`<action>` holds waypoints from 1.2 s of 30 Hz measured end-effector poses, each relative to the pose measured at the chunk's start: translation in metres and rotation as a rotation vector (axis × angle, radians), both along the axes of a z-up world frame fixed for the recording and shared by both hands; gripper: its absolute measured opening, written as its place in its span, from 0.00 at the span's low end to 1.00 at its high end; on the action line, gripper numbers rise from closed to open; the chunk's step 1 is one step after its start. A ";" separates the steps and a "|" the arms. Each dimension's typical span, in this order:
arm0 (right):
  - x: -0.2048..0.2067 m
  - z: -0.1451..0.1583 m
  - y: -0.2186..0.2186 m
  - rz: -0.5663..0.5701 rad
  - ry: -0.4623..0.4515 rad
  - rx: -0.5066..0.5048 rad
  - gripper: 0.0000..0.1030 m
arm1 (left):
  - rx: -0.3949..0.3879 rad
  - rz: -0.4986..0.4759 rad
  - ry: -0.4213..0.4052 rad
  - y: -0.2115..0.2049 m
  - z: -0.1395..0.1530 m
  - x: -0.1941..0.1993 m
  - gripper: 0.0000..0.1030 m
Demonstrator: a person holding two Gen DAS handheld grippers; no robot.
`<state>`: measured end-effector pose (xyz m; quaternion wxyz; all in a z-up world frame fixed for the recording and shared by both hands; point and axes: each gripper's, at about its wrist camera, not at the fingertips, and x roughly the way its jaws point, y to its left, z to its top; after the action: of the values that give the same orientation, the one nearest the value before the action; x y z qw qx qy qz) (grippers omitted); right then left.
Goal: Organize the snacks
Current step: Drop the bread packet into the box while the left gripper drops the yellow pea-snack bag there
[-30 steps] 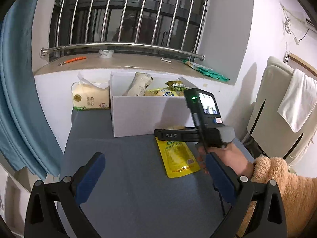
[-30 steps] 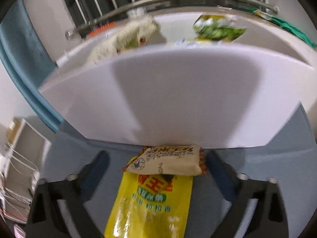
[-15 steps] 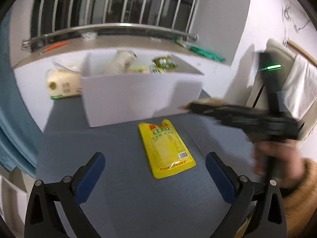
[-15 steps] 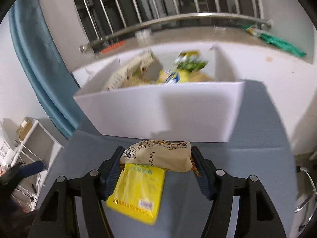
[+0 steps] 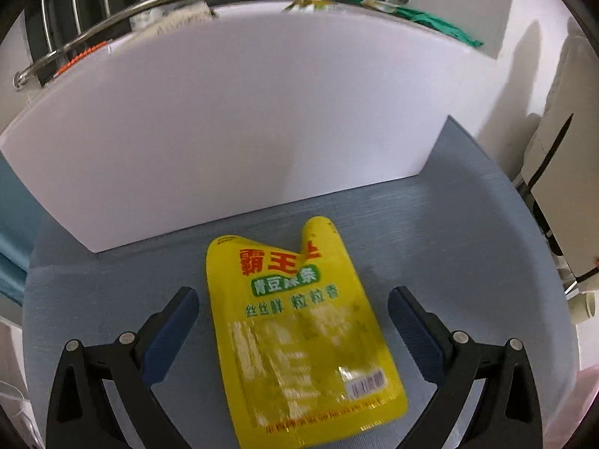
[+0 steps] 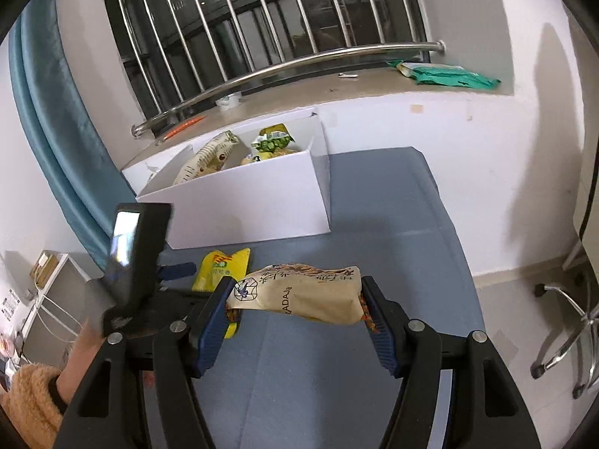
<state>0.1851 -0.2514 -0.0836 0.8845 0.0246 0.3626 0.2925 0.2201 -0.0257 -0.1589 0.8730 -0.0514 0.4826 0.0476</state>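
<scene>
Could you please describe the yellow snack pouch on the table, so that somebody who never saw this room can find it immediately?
Find the blue-grey table top under the barred window, then the large white cardboard box standing on it. Directly in front of the box's front wall lies a flat yellow plastic snack pouch, between the open blue pads of the left hand-held gripper. It is the only snack lying on the table, bright yellow with red characters and a green label.

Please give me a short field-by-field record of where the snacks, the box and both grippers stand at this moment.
surface: blue-grey table
box: white box, open, snacks inside
right gripper: shut on beige snack packet, lifted off the table
left gripper: open, one finger each side of the yellow pouch
yellow pouch: flat on the table, in front of the box
</scene>
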 end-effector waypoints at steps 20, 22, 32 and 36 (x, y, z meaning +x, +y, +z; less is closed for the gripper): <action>0.022 0.039 0.064 0.129 -0.103 0.046 0.68 | -0.105 -0.004 -0.438 0.092 0.166 -0.057 0.47; 0.038 0.049 0.079 0.125 -0.135 0.028 0.68 | -0.120 0.008 -0.460 0.107 0.179 -0.042 0.47; 0.144 0.060 0.139 0.090 -0.092 -0.026 0.70 | -0.107 0.015 -0.387 0.147 0.171 0.060 0.58; 0.164 0.047 0.152 0.105 -0.082 -0.108 0.97 | -0.105 0.050 -0.338 0.153 0.155 0.070 1.00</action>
<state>0.3492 -0.0991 -0.0365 0.8821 -0.0539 0.3421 0.3192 0.2905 0.1274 -0.0041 0.9364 -0.1160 0.3293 0.0347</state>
